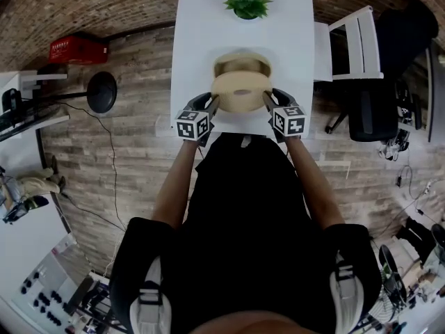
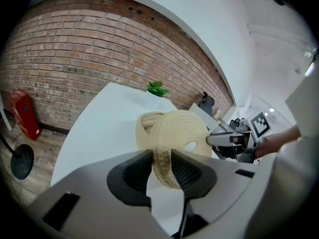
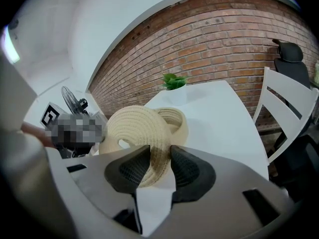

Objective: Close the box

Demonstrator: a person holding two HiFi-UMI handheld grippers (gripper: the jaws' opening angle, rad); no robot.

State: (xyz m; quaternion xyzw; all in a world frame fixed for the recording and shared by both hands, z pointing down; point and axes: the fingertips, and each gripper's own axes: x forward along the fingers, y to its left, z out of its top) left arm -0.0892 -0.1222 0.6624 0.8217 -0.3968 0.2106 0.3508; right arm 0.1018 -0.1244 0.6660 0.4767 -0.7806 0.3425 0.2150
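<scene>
A round woven straw lid (image 1: 240, 92) hangs above the near part of the white table (image 1: 201, 40), held from both sides. My left gripper (image 1: 211, 108) is shut on the lid's left rim (image 2: 163, 163), my right gripper (image 1: 268, 104) on its right rim (image 3: 155, 159). Just beyond the lid stands the open round woven box (image 1: 242, 65), its rim (image 2: 148, 122) showing behind the lid, as does the box rim (image 3: 174, 117) in the right gripper view. The lid sits tilted and apart from the box.
A small green potted plant (image 1: 247, 4) stands at the far end of the table. A white chair (image 1: 358, 42) and a black office chair (image 1: 379, 103) are to the right. A red box (image 1: 77, 49) and a black round lamp base (image 1: 101, 92) sit on the floor left.
</scene>
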